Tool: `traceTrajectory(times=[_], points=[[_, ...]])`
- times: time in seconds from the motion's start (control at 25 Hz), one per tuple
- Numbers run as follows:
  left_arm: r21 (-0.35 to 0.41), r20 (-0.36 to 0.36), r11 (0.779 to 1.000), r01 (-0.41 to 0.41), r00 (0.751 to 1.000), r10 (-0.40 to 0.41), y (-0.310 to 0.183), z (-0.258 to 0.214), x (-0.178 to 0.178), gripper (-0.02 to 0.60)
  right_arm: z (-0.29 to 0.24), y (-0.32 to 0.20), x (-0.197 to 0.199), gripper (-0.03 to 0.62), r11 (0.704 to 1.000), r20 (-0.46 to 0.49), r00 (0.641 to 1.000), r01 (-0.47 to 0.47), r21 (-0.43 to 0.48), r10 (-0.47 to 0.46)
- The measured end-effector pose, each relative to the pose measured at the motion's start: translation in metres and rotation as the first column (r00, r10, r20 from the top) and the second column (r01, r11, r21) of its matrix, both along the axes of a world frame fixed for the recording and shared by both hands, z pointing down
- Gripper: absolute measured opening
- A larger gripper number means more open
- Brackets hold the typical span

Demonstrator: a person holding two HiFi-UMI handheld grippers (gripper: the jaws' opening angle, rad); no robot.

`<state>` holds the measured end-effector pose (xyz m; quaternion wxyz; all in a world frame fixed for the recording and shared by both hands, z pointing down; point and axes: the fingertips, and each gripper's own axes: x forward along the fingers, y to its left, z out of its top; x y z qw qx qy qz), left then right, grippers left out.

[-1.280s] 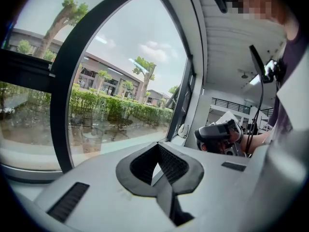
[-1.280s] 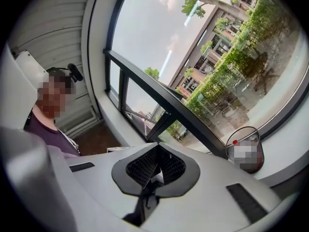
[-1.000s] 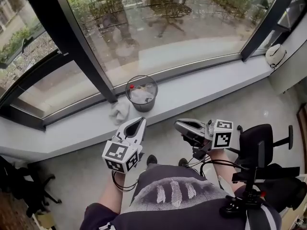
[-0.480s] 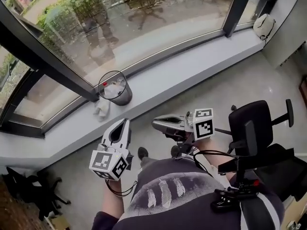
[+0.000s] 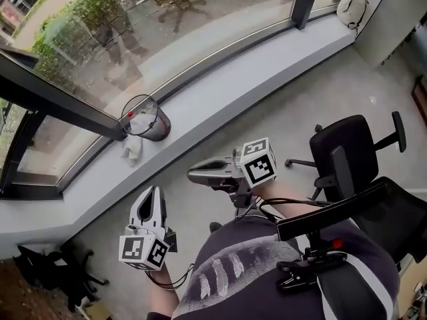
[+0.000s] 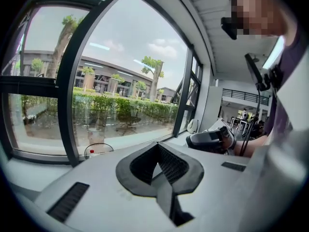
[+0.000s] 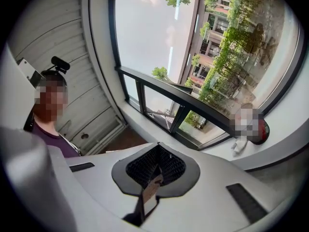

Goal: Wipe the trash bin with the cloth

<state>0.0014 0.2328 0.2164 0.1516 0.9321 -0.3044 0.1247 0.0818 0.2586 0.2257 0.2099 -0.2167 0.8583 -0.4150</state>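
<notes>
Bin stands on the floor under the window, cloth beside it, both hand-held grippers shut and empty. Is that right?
Not quite. The bin stands on the window ledge, not on the floor; the head view shows it. The cloth does lie beside it, and the left hand-held gripper and right hand-held gripper are both shut and empty.

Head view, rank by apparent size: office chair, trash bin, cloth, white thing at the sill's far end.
1. office chair, though it is nearest the camera, which flatters it
2. trash bin
3. white thing
4. cloth; 3 and 4 look close, so that order is unsure.
</notes>
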Motion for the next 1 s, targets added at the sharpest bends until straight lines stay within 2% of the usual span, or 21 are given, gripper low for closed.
traceTrajectory(times=[0.16,0.28,0.6,0.72,0.88,1.0], points=[[0.006,0.024,1.0,-0.003,1.0,0.003,0.013,0.01,-0.017,-0.003,0.003,0.012,-0.02,-0.001,1.0,-0.005,1.0,0.003,-0.019,-0.003],[0.015,0.029,1.0,-0.02,0.999,0.02,0.028,0.015,-0.041,-0.003,0.001,0.026,-0.049,0.0,1.0,-0.006,1.0,-0.008,-0.019,0.008],[-0.002,-0.129,0.994,-0.113,0.985,0.112,0.067,0.021,-0.115,-0.003,0.002,0.068,-0.148,-0.002,0.998,-0.117,0.991,-0.065,0.003,0.065],[-0.024,-0.146,0.984,-0.177,0.974,0.171,0.085,0.026,-0.118,-0.003,-0.002,0.091,-0.158,-0.002,0.995,-0.156,0.983,-0.096,-0.003,0.094],[-0.022,-0.162,0.97,-0.242,0.958,0.235,0.102,0.017,-0.107,-0.003,-0.009,0.109,-0.147,-0.002,0.986,-0.175,0.972,-0.164,-0.021,0.158],[-0.016,-0.166,0.96,-0.28,0.947,0.274,0.108,0.011,-0.101,-0.003,-0.018,0.118,-0.146,-0.002,0.981,-0.21,0.959,-0.191,0.012,0.189]])
